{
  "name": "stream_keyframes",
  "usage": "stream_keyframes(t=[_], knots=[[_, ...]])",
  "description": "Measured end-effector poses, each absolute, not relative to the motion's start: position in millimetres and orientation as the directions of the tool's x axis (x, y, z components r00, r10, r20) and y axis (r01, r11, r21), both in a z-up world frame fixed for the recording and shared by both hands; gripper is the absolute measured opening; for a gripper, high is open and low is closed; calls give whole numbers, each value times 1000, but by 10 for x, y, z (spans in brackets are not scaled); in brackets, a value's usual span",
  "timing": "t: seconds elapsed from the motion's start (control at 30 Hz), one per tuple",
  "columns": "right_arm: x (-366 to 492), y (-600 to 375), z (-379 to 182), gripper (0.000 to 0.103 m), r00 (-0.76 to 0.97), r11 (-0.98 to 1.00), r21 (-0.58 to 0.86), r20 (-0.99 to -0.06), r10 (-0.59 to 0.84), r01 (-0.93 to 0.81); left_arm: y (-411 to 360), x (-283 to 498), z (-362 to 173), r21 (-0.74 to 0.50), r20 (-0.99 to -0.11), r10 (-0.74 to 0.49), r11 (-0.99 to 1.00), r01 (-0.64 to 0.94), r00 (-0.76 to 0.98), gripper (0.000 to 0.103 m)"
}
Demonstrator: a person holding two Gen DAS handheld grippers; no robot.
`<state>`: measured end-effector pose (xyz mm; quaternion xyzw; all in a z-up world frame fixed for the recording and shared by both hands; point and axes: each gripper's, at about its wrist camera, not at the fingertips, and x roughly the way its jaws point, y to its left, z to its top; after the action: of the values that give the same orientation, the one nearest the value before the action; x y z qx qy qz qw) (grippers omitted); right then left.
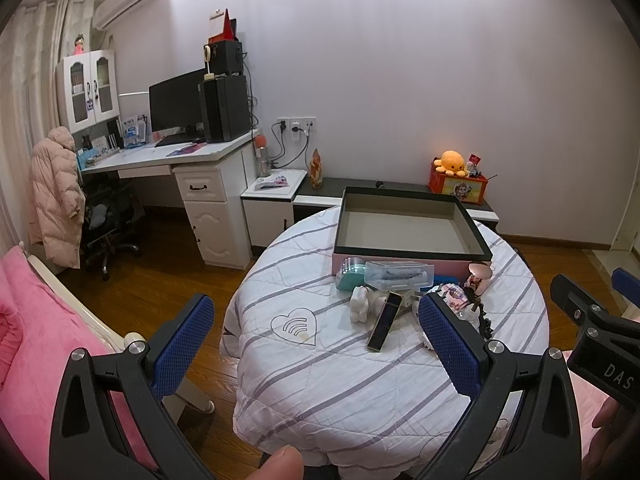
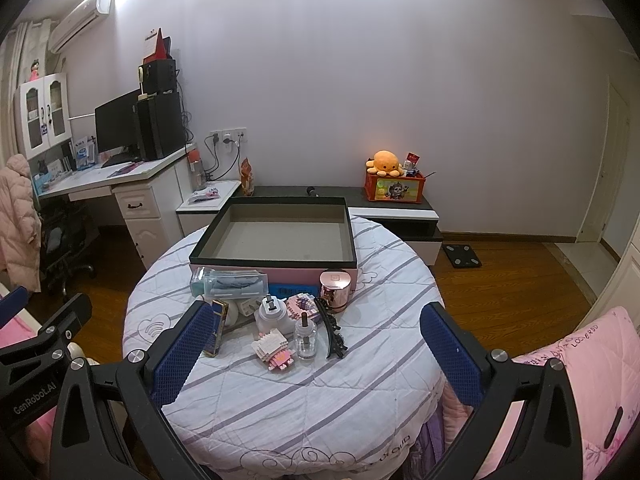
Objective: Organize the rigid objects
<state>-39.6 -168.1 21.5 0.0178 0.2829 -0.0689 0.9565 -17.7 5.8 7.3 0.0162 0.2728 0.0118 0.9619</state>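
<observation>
Grippers, left [image 1: 316, 344] and right [image 2: 316, 352], hover spread wide, empty; shallow black-rimmed pink cardboard box [image 2: 276, 258] at twelve o'clock.

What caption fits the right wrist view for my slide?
Right gripper open above small items clustered before the empty box on a round quilt-covered table.

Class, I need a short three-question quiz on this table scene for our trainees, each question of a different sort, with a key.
1. True or false: the box on the table already holds several items.
2. Which lies nearest the right gripper? A) hair clip B) clear case C) orange plush
3. Fill in: both the right gripper and the left gripper are ____, holding nothing.

Key: 1 false, it is empty; 2 A; 3 open.
</observation>
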Motion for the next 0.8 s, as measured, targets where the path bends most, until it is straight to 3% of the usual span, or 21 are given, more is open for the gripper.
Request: stream_keyframes(t=[0.8], knots=[[-111,-1767,25,103,808,992,0,-580,-103,127,11,8,-101,29,-562,20,1000,-5,827,103]])
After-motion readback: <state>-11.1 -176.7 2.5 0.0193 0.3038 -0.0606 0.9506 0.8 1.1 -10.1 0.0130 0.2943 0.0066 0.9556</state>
